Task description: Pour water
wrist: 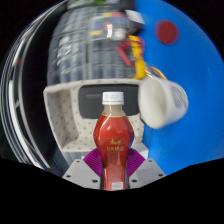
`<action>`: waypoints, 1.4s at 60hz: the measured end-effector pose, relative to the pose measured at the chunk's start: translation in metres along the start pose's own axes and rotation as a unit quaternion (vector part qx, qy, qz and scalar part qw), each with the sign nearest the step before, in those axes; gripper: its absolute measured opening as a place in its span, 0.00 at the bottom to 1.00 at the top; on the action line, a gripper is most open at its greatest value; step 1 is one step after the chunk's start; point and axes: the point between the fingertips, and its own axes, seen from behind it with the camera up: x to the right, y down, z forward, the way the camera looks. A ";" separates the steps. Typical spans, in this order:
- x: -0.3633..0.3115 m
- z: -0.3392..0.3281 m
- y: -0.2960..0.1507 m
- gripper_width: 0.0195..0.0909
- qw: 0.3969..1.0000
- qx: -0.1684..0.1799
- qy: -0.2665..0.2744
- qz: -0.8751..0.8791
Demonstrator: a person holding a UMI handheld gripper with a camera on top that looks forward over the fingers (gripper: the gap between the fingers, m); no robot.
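Observation:
A clear bottle (112, 140) with a white cap and red drink inside stands upright between my fingers. My gripper (113, 165) is shut on the bottle, with both purple pads (93, 160) pressing on its lower body. A white mug (163, 101) with a handle hangs tilted just beyond and to the right of the bottle's cap, its mouth facing away to the right. The bottle's base hides the space between the fingertips.
A white perforated tray (68, 112) lies behind the bottle to the left. A blue surface (190, 50) with a red round spot (168, 32) fills the far right. A dark wire rack (85, 50) and some yellow and red items (132, 48) lie beyond.

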 end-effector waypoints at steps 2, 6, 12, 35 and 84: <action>-0.007 -0.004 -0.001 0.12 0.999 -0.006 0.002 -0.048; -0.035 -0.012 -0.016 0.12 0.990 0.009 -0.002 -0.139; -0.074 -0.025 -0.046 0.12 0.954 0.038 0.006 -0.297; -0.120 -0.067 -0.210 0.12 0.723 0.153 0.104 -0.666; 0.037 -0.068 -0.306 0.32 0.696 0.138 0.141 -0.690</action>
